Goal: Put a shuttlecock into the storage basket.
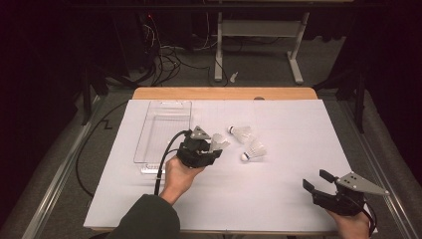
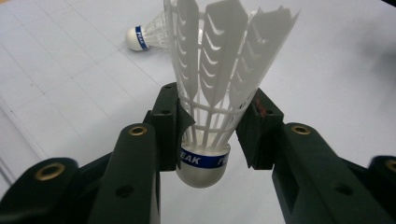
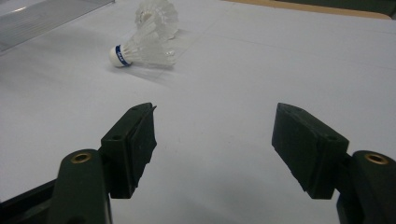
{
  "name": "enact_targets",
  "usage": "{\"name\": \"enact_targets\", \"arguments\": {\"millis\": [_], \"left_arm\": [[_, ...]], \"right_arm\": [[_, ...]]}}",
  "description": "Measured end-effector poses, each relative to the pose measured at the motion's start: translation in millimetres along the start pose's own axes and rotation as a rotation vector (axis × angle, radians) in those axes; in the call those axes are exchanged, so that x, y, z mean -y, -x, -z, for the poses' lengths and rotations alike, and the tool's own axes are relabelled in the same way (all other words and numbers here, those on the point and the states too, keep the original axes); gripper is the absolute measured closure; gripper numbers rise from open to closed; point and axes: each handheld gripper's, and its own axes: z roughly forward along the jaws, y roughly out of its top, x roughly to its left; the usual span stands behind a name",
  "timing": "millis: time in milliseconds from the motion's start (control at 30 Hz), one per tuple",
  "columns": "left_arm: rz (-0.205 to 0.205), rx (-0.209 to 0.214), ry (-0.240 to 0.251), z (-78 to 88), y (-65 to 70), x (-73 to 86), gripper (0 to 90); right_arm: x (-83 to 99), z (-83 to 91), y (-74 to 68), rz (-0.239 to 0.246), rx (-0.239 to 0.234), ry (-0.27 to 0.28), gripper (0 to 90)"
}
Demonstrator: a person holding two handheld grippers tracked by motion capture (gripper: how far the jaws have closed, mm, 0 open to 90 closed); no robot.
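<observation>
My left gripper [image 1: 213, 148] is shut on a white plastic shuttlecock [image 1: 219, 142], held a little above the white table sheet near the middle. In the left gripper view its pads [image 2: 169, 126] press the lower skirt of the shuttlecock [image 2: 210, 84] just above the blue-banded cork, which points toward the camera. Two more shuttlecocks [image 1: 241, 132] [image 1: 254, 150] lie on their sides just to the right. My right gripper [image 1: 314, 180] rests open at the table's near right corner, with nothing between its jaws. In the right gripper view, one shuttlecock [image 3: 137, 51] lies far ahead, another [image 3: 156, 14] behind it.
A clear plastic tray [image 1: 164, 129] lies to the left of the held shuttlecock, its edge [image 3: 42, 16] at the top left of the right gripper view. The white sheet [image 1: 278, 199] covers a wooden table. Cables and a desk frame stand on the floor beyond.
</observation>
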Motion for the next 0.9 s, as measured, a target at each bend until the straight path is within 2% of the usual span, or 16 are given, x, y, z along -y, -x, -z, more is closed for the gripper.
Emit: {"name": "enact_targets", "arguments": {"millis": [900], "left_arm": [[0.058, -0.035, 0.054, 22.6, -20.8, 3.2, 63.9]], "right_arm": [[0.3, -0.6, 0.1, 0.006, -0.006, -0.001, 30.7]]}}
